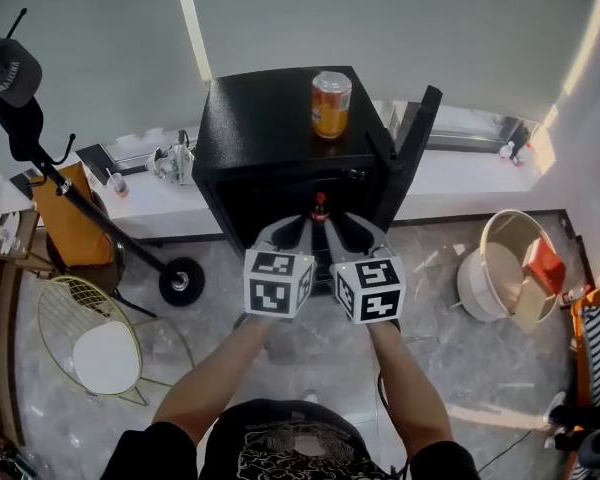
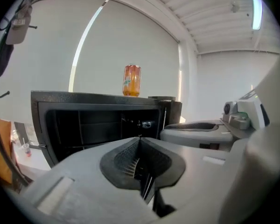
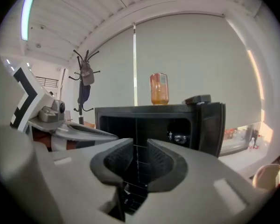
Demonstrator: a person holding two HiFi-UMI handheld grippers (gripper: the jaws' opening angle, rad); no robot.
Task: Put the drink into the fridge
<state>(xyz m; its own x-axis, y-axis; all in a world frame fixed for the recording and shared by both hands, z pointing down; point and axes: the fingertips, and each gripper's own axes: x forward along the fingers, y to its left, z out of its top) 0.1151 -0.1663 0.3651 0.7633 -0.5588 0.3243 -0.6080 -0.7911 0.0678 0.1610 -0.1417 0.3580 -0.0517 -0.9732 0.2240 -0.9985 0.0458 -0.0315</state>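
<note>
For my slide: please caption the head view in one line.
Left gripper and right gripper face the open black fridge; orange drink stands on top.

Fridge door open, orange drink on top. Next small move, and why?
Probably widen the right gripper and lift it toward the orange drink container atop the black fridge: it stands untouched, and those jaws are empty, only narrowly apart.

Bright room with drawn blinds and a polished stone floor

Pale grey roller blinds point(image 1: 400, 18) cover the window wall, split by a thin strip of daylight point(image 1: 192, 23), above a low white sill ledge point(image 1: 470, 183). On the grey veined marble-look floor tiles point(image 1: 450, 348) stand a black metal coat stand point(image 1: 180, 281) with a dark cap point(image 1: 8, 68), a gold wire chair with a round white seat point(image 1: 90, 343) and a round white tub point(image 1: 475, 288). The white slatted ceiling point(image 3: 84, 27) carries a strip lamp point(image 3: 27, 10).
</note>
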